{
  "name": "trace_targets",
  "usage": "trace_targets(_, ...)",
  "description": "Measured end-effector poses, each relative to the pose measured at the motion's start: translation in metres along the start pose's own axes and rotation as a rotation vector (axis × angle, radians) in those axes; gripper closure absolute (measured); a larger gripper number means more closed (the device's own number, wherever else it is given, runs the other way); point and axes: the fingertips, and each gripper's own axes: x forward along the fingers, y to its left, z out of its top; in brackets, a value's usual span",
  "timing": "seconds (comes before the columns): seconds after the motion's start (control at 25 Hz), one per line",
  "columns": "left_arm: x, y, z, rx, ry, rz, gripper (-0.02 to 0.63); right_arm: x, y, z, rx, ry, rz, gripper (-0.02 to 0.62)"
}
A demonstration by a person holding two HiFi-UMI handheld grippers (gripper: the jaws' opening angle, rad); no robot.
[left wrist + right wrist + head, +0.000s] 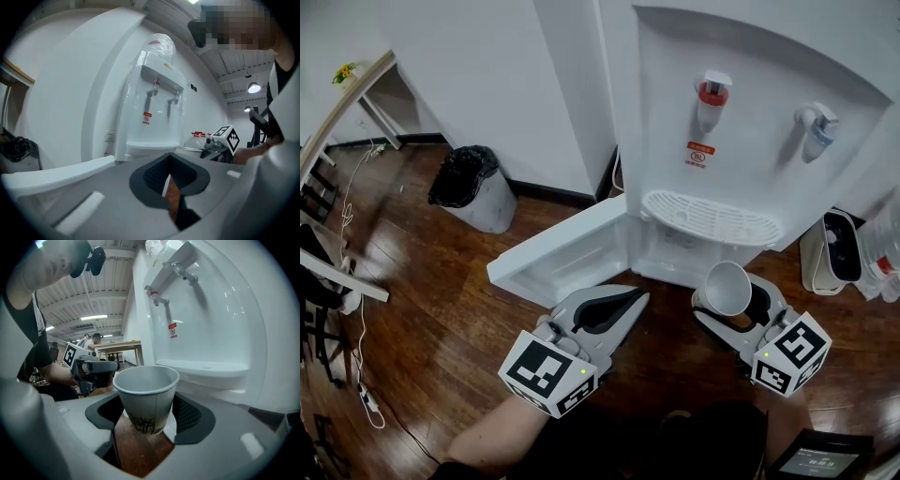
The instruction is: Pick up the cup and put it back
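Holding the cup (728, 286) calls for a light, even squeeze: it looks like thin paper, so I judge that any extra pressure will crumple it before you set it back.

In the head view, your right gripper (731, 298) has the cup between its jaws, above the wooden floor (441, 309) and just near of the white water dispenser (750, 94), below its drip tray (712, 217). The cup's open mouth faces the camera. Your left gripper (633, 300) hovers to the left, beside the dispenser's open lower door (562, 253), jaws drawn together.

In the left gripper view, only a thin slit of floor shows between the jaws and nothing sits there. The gripper points toward the dispenser.

In the right gripper view, the jaws clamp the cup (146, 397) low on its wall, near the base, and the cup looks empty. Level your wrist and lower it straight, so the base lands flat before you release.
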Motion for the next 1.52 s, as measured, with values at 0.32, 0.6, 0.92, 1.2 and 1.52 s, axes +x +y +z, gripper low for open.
trace_targets(0.32, 0.000, 0.004, -0.005, 0.012, 0.015, 0.015, 0.604, 0.001, 0.003, 0.005, -0.013, 0.006, 0.014, 0.273)
trace_targets(0.6, -0.003, 0.007, 0.001, 0.020, -0.005, 0.028, 0.604, -0.010, 0.021, 0.031, -0.060, 0.003, 0.050, 0.273)
trace_targets(0.92, -0.002, 0.007, 0.000, 0.031, 0.003, 0.026, 0.604, -0.012, 0.020, 0.033, -0.063, 0.004, 0.038, 0.274)
trace_targets(1.2, -0.007, 0.013, 0.000, 0.003, 0.000, 0.038, 0.604, -0.010, 0.020, 0.025, -0.059, 0.010, 0.024, 0.276)
trace_targets(1.52, -0.010, 0.015, 0.010, 0.025, -0.007, 0.056, 0.606, -0.012, 0.018, 0.027, -0.064, 0.007, 0.017, 0.275)
